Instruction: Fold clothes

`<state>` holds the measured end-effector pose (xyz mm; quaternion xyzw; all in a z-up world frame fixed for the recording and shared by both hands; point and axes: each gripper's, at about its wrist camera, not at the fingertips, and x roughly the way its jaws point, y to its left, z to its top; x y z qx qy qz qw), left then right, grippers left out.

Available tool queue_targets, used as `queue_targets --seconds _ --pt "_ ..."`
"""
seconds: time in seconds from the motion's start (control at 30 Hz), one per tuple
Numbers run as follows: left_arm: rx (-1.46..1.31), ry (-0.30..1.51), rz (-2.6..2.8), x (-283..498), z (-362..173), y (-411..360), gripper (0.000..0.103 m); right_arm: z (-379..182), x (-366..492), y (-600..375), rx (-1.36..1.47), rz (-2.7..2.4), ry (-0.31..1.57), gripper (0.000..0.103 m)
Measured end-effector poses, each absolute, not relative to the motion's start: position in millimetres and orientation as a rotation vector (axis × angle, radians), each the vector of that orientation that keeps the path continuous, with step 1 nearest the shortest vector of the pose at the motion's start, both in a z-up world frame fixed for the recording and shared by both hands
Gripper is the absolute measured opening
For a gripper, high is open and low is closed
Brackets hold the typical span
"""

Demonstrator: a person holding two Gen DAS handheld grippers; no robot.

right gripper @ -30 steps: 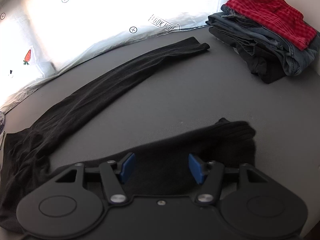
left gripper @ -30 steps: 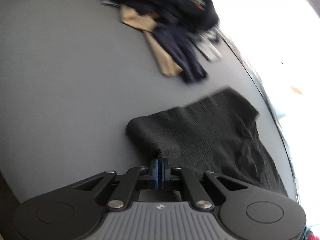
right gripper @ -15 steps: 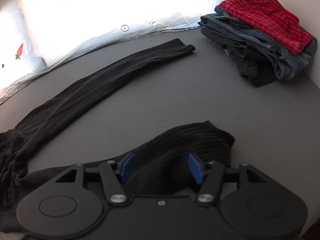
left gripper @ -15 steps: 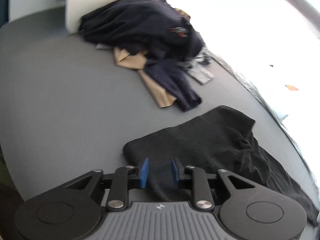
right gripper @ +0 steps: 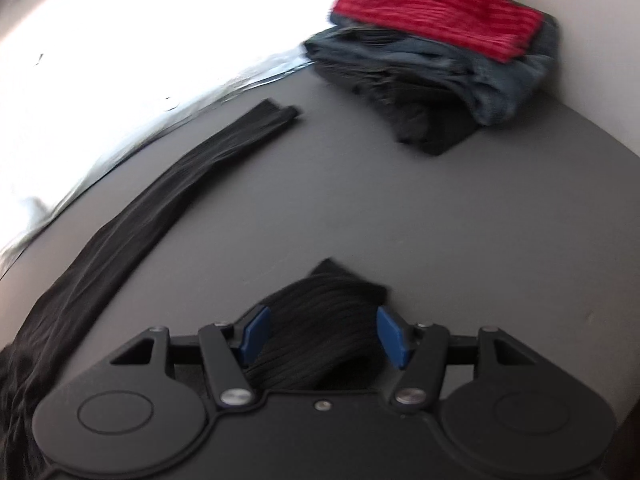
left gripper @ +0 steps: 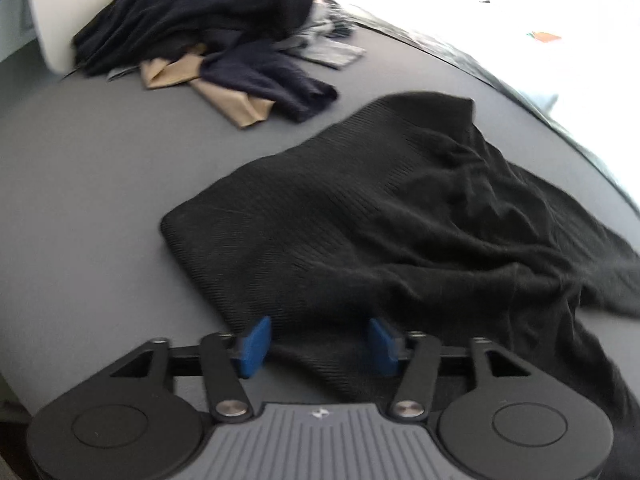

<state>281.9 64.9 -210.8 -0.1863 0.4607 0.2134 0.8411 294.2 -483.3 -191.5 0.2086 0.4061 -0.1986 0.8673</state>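
Grey matte surface filled both views and carried all items; a bright, overexposed white sheet bordered its far edge. Black ribbed sweater was the largest item: in the left wrist view it lay on the surface with a folded, flat ribbed portion nearest the camera and a rumpled body trailing off to the right. In the right wrist view one long sleeve of the same garment ran flat and straight toward the far edge, its cuff near the white sheet, while a bunched ribbed end lay close to the camera. Pile of unfolded clothes, dark navy with a tan piece and a grey striped piece, sat at the far side of the surface in the left wrist view, apart from the sweater. Stack of folded clothes, red check on top of blue denim and dark layers, sat at the far right in the right wrist view, well apart from the sleeve. Left gripper had its jaws spread, blue pads either side of the sweater's near edge, with fabric between them but not pinched. Right gripper likewise had its jaws spread, straddling the bunched ribbed end without clamping it. Both views showed motion blur.
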Motion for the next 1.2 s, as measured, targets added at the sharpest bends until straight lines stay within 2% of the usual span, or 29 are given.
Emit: queue_targets --seconds 0.13,0.3,0.33,0.4,0.47,0.57,0.73,0.8,0.83,0.87,1.1,1.2 --pt "-0.337 0.979 0.463 287 -215 53 0.074 -202 299 -495 0.467 -0.411 0.866 0.065" --pt "-0.318 1.004 0.468 297 -218 46 0.09 -215 321 -497 0.508 -0.405 0.91 0.062" --pt "-0.31 1.011 0.474 299 -219 44 0.091 -217 326 -497 0.515 -0.413 0.924 0.057" --pt "-0.285 1.021 0.483 304 -222 39 0.097 -219 340 -498 0.514 -0.427 0.927 0.039" --pt "-0.278 1.022 0.493 307 -225 36 0.101 -220 353 -499 0.521 -0.434 0.92 0.016" --pt "-0.295 1.029 0.516 312 -227 36 0.103 -215 375 -497 0.516 -0.361 0.891 0.009" --pt "-0.314 1.041 0.553 318 -227 36 0.103 -186 401 -444 0.301 -0.099 0.774 0.012" --pt "-0.316 1.042 0.559 319 -227 36 0.103 -187 408 -424 0.257 0.03 0.804 0.027" --pt "-0.316 1.042 0.559 319 -227 36 0.103 -191 408 -419 0.264 0.062 0.828 0.042" --pt "-0.315 1.042 0.559 319 -227 36 0.103 -196 407 -416 0.279 0.065 0.839 0.045" --pt "-0.307 1.039 0.553 318 -227 35 0.103 -206 381 -449 0.45 -0.028 0.804 0.044" --pt "-0.303 1.039 0.549 319 -228 36 0.103 -205 374 -469 0.528 -0.114 0.776 0.041"
